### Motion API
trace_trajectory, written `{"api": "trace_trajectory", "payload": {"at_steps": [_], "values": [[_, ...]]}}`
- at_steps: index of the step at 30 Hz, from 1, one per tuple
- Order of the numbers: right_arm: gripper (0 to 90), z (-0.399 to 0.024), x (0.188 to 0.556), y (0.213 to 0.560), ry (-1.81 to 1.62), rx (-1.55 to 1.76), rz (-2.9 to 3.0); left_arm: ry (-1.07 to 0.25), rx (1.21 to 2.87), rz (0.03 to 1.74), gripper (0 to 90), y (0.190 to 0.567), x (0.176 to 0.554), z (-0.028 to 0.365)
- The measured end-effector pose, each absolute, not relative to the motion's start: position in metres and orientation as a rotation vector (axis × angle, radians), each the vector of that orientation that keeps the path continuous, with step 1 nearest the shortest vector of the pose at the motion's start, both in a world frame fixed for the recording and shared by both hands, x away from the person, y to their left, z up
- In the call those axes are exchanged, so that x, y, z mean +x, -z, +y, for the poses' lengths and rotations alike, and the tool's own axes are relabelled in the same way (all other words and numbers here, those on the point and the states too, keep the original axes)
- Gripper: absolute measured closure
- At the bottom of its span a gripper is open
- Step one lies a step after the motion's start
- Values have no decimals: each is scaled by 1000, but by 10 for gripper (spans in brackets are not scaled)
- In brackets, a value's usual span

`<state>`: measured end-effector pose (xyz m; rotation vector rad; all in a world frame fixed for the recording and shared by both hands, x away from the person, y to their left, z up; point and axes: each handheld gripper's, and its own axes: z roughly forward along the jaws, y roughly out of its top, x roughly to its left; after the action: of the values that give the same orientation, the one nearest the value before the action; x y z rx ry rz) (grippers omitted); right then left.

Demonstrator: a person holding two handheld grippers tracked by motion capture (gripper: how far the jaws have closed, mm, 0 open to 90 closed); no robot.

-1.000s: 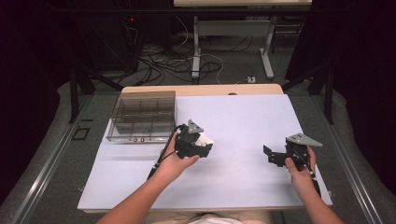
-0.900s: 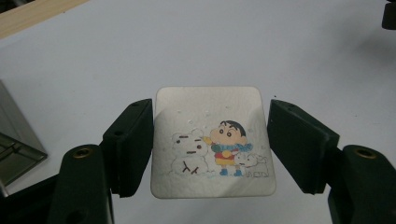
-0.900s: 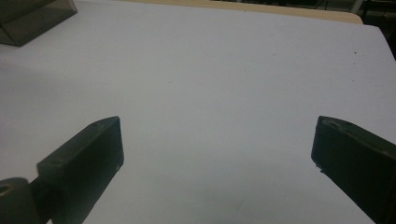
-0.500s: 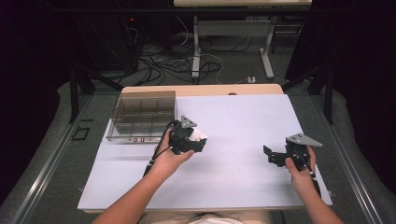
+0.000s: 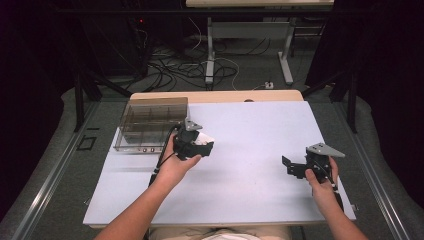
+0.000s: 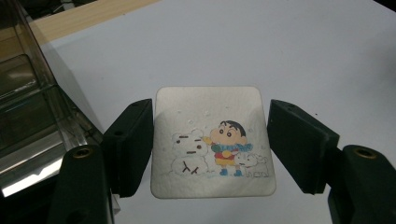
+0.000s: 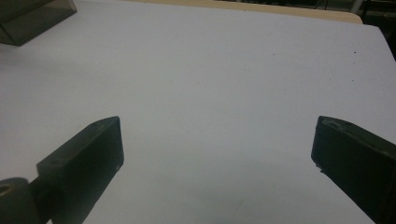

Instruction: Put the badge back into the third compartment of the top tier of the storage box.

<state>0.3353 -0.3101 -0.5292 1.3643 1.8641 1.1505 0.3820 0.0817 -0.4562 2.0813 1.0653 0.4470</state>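
Note:
A square white card point(image 6: 212, 142) with rounded corners carries a cartoon of a child, a snowman and a small dog. My left gripper point(image 6: 210, 108) is shut on it, one black jaw pressed against each side edge, holding it above the white tabletop. From the high view that gripper point(image 5: 196, 145) hovers just right of a clear box, the card point(image 5: 205, 141) a white patch at its tip. My right gripper point(image 5: 294, 167) is held at the right of the table, low over the surface. Its jaws stand wide apart in the right gripper view point(image 7: 217, 126), nothing between them.
A clear plastic compartment box point(image 5: 150, 124) stands at the table's back left; its wall point(image 6: 28, 107) is close beside my left jaw. The white tabletop point(image 5: 250, 135) spreads between the two hands. Cables and table legs point(image 5: 210, 55) lie on the floor beyond.
My left gripper has carried the card to the left and a little farther away, toward the clear box. The right gripper has stayed where it was.

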Motion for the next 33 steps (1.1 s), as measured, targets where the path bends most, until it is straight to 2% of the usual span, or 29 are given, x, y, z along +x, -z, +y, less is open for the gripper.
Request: {"api": "trace_trajectory", "payload": {"at_steps": [22, 33], "values": [[24, -310, 335, 530, -1154, 1362, 1862, -470, 2008, 1186, 332, 445, 391, 111], [25, -309, 335, 530, -1153, 1363, 1865, -473, 1950, 1297, 332, 443, 395, 128]]}}
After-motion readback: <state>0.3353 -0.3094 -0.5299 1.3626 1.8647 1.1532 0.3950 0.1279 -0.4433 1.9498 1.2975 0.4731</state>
